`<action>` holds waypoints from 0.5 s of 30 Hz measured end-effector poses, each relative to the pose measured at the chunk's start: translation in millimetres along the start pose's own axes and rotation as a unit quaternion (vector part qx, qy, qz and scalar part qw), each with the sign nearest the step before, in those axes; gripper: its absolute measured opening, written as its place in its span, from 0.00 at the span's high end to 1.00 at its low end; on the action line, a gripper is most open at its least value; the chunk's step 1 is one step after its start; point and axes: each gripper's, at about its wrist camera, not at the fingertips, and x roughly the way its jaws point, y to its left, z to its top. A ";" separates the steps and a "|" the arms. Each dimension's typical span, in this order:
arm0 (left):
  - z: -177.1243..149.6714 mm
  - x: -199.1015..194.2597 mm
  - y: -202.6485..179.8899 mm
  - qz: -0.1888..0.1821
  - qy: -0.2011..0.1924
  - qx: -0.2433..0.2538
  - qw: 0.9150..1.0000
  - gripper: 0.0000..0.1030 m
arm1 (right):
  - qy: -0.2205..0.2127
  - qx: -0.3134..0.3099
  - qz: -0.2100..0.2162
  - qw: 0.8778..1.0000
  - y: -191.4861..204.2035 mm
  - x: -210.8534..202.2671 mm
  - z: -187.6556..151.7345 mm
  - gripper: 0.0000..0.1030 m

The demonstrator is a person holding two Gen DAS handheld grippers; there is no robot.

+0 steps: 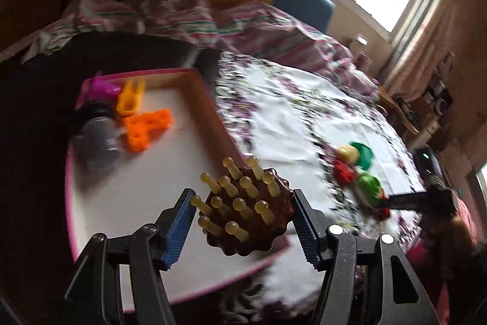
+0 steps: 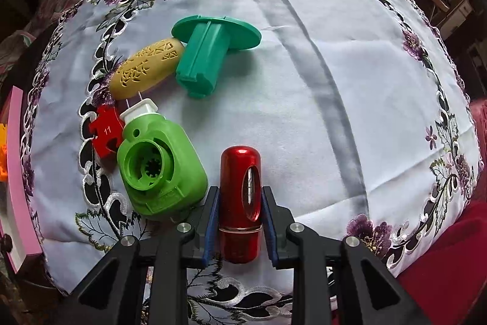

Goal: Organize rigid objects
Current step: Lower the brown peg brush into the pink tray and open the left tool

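Left hand-held gripper (image 1: 242, 210) alone shows pink tray (image 1: 201, 81).

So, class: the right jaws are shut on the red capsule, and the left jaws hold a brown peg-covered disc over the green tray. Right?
Not quite: the tray is pink-rimmed, not green, as the left wrist view shows. The left gripper does hold the brown peg-covered disc over it, and the right gripper is shut on the red capsule.

Bare tablecloth (image 2: 304, 75) right of green punch (image 2: 159, 169)
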 end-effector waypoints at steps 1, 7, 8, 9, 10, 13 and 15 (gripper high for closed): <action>0.5 0.2 9.2 0.008 0.002 -0.010 1.000 0.39 | -0.002 -0.001 -0.001 1.000 1.5 -0.5 0.3 0.75; -1.7 -6.0 50.4 0.068 -0.005 -0.028 0.997 0.39 | -0.009 -0.008 -0.003 1.000 7.0 -1.2 -3.0 0.75; -1.8 -4.4 55.3 0.078 0.000 -0.023 0.997 0.39 | -0.009 -0.008 -0.004 1.000 8.2 -1.5 -3.0 0.75; -1.7 -3.0 59.3 0.081 0.002 -0.023 0.996 0.39 | -0.010 -0.009 -0.004 1.000 9.1 -1.7 -3.1 0.75; -0.8 -0.2 64.3 0.085 0.005 -0.026 0.996 0.39 | -0.011 -0.009 -0.004 1.000 10.4 -2.1 -3.2 0.75; 2.4 8.4 74.7 0.101 0.010 -0.022 0.995 0.39 | -0.012 -0.012 -0.004 1.000 11.6 -1.2 -3.5 0.75; 5.9 12.0 78.8 0.099 0.006 -0.018 0.995 0.38 | -0.013 -0.013 -0.005 1.000 13.6 -1.7 -4.1 0.75</action>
